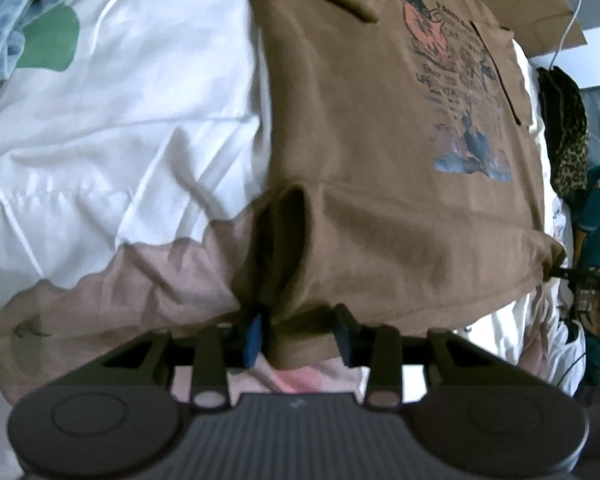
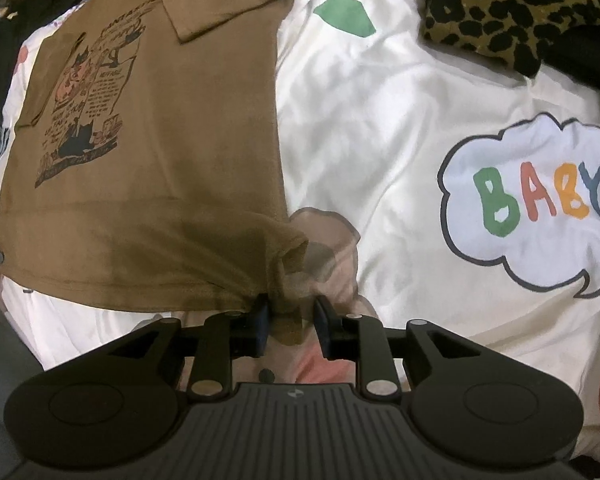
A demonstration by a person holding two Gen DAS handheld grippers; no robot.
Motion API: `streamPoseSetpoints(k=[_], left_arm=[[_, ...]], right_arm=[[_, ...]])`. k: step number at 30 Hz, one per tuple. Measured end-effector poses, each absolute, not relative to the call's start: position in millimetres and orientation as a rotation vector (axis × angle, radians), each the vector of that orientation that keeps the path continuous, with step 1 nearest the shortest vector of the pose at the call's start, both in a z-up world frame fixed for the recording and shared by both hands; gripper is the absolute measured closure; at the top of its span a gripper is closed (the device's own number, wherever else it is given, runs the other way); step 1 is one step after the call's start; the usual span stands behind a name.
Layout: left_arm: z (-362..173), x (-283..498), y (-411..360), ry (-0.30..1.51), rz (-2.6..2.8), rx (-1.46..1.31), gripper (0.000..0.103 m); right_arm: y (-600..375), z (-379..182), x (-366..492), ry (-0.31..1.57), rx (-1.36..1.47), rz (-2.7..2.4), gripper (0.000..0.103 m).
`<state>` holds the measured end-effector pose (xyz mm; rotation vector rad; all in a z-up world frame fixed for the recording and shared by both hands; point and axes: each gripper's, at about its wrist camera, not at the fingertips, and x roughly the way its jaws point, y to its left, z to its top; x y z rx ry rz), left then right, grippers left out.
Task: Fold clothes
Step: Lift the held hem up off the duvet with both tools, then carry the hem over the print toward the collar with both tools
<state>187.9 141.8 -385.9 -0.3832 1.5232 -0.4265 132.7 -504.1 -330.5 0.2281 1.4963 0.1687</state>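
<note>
Brown T-shirt (image 1: 380, 128) lies on the bed (image 2: 380, 120), sleeves folded inward; left gripper (image 1: 300, 336) and right gripper (image 2: 290, 324) hold parted jaws astride its hem corners, seemingly for lifting.

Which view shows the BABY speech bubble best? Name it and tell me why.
The right wrist view: the BABY speech bubble on the white bedding is whole and readable there. The left wrist view does not show it, only plain bedding beside the brown T-shirt.

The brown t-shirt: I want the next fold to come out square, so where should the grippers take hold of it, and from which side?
Grip the brown t-shirt at the two bottom hem corners, coming in from the hem end. The sleeves are already folded in, leaving a long panel. The left gripper and right gripper already straddle those corners, probably ready to carry the hem toward the collar.
</note>
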Motion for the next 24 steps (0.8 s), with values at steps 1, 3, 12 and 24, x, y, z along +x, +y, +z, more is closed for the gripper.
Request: streamPoseSetpoints(k=[1,3,12,24], left_arm=[[-385.6,187.0,142.3,1.522,-0.425,-0.383,0.067],[-383.9,185.1,143.1,1.519,-0.426,-0.373,0.086],[-349.2,172.3,164.3,1.406,-0.473,-0.384,0.100],[-274.2,188.8,173.6,1.169,-0.439,-0.499,0.101]], right_arm=[[-503.9,-330.8,133.0,1.497,0.228,0.171,0.074],[-503.0,-330.8,133.5,1.495,0.230,0.187,0.086],[-500.1,-293.5,141.3,1.399,0.248,0.325,0.099],[-513.5,-244.3,166.4,1.225,0.346,0.319,0.099]])
